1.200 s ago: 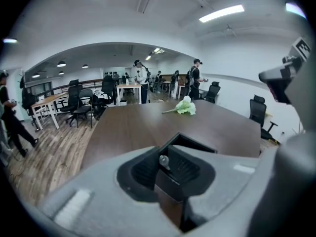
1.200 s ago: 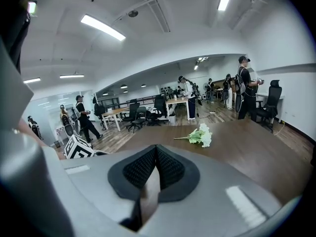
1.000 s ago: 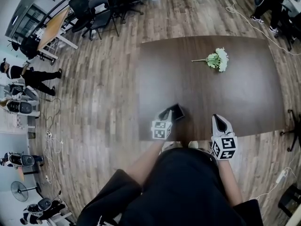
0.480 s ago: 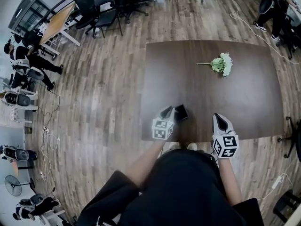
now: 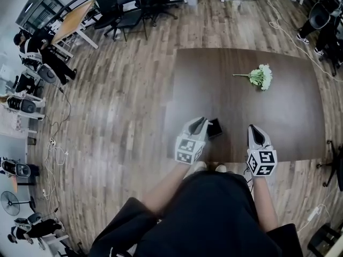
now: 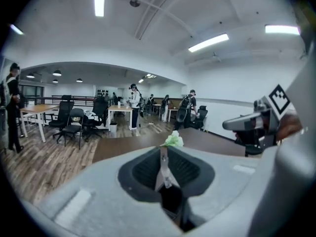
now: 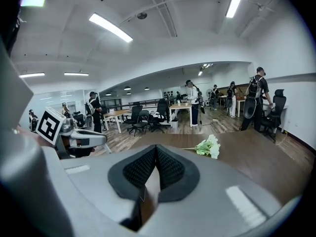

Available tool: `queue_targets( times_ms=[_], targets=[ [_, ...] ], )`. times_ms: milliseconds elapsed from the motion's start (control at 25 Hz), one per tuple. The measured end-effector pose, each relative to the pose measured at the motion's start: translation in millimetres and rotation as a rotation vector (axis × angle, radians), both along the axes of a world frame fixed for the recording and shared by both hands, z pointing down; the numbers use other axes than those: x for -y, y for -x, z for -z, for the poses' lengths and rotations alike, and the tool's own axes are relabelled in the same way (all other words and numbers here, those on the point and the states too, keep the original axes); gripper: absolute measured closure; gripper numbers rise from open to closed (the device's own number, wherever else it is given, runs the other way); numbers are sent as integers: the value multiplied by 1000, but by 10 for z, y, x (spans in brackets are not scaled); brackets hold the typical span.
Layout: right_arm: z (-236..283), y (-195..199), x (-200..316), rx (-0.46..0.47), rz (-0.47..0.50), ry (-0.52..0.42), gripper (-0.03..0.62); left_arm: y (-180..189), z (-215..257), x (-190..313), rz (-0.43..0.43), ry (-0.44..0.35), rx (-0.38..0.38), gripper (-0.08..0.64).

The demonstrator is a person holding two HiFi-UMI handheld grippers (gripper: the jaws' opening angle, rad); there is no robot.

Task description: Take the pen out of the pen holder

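Observation:
The small black pen holder (image 5: 215, 128) stands on the dark brown table (image 5: 241, 100) near its front edge. My left gripper (image 5: 201, 121) hovers just left of it and above it. In the left gripper view, my left gripper (image 6: 163, 152) is shut on a slim grey pen (image 6: 164, 171) that stands upright between the pads, with a dark part below. To the right, my right gripper (image 5: 253, 128) sits over the table's front edge. Its pads (image 7: 157, 149) meet with nothing between them.
A bunch of pale green flowers (image 5: 261, 76) lies on the far right part of the table. Desks and black office chairs (image 5: 115, 4) stand at the back left. People stand around the room, and cables (image 5: 278, 20) lie on the wooden floor.
My left gripper has risen beside the pen holder and looks larger in the head view. The right gripper has shifted slightly. The holder stays on the table.

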State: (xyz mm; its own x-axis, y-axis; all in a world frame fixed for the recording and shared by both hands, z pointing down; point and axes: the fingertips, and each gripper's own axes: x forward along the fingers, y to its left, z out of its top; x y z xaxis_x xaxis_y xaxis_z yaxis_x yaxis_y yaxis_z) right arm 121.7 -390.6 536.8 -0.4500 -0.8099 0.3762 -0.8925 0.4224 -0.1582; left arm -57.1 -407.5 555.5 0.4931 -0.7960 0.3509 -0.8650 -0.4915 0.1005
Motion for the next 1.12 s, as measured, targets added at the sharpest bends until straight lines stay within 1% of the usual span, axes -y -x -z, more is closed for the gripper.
queue_targets(
  times_ms=[80,240,440,520,760,960,1120],
  targets=[
    [36,35,28,-21,-16,-10,589,37,150,-50,-4,-21,-31,512],
    [122,89,27,-98,-70,-16,589,171,411,-227,0,-56,-75,512],
    [223,290,32,-97,-62,-50,589,452,671,-342,54,-106,-114,514],
    [262,391,7,-90,-52,-70,589,571,728,-390,73,-118,-115,514],
    [361,688,-67,-73,-17,-124,589,901,733,-457,108,-121,-97,514],
    [370,757,-98,-73,-17,-139,591,1062,780,-446,128,-148,-96,515],
    [303,725,-127,-70,-27,-133,591,1084,750,-465,128,-144,-92,515]
  ],
)
